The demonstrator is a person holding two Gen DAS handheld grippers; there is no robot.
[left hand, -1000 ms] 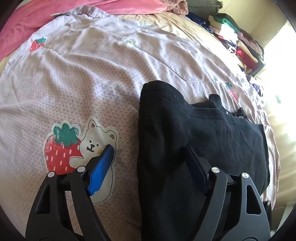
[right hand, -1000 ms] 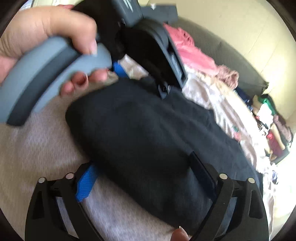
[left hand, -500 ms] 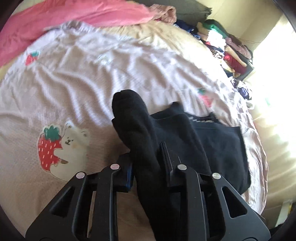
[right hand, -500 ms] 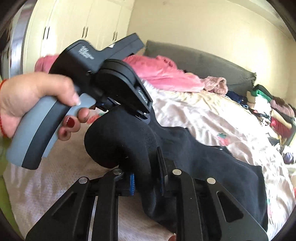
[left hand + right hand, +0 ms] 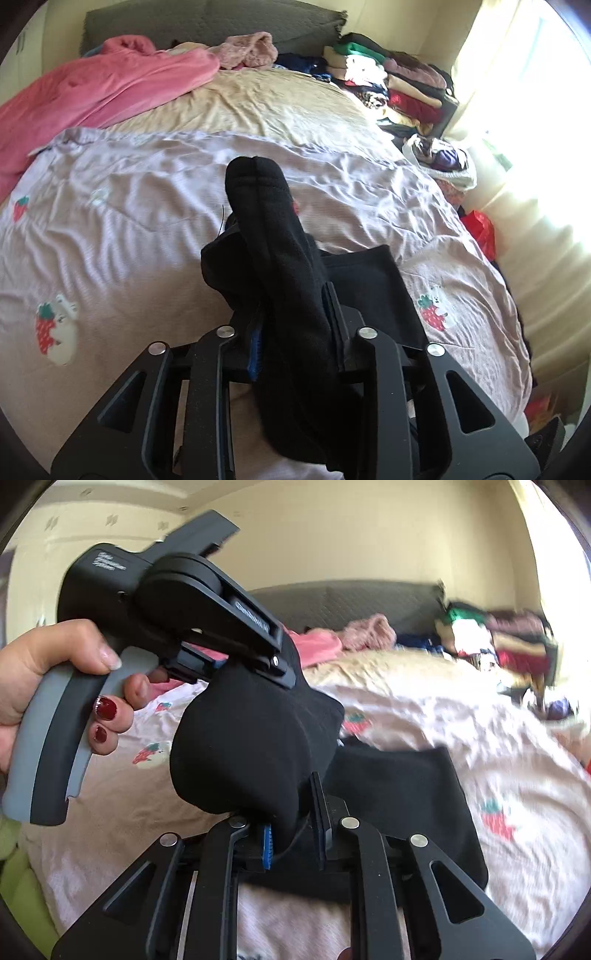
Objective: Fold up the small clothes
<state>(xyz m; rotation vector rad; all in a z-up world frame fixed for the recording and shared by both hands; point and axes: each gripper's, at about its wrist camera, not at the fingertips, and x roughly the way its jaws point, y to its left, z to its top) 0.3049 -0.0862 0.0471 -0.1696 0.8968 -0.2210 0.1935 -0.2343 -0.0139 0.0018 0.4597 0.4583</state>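
A black garment (image 5: 280,258) hangs lifted off the bed, its lower part still lying on the pale pink strawberry-print sheet (image 5: 129,221). My left gripper (image 5: 295,332) is shut on one folded edge of it. My right gripper (image 5: 293,834) is shut on the other edge (image 5: 251,746), raised above the bed. The left gripper also shows in the right wrist view (image 5: 255,664), held by a hand and clamped on the garment's top. The rest of the garment (image 5: 399,794) lies flat on the sheet.
A pink blanket (image 5: 92,92) lies at the head of the bed by a grey headboard (image 5: 221,26). A stack of folded clothes (image 5: 391,81) stands at the far right corner. A red bag (image 5: 480,229) and a bright window are on the right.
Both grippers closed on the black garment's near edge and lifted it up off the sheet; the views now tilt up toward the headboard.
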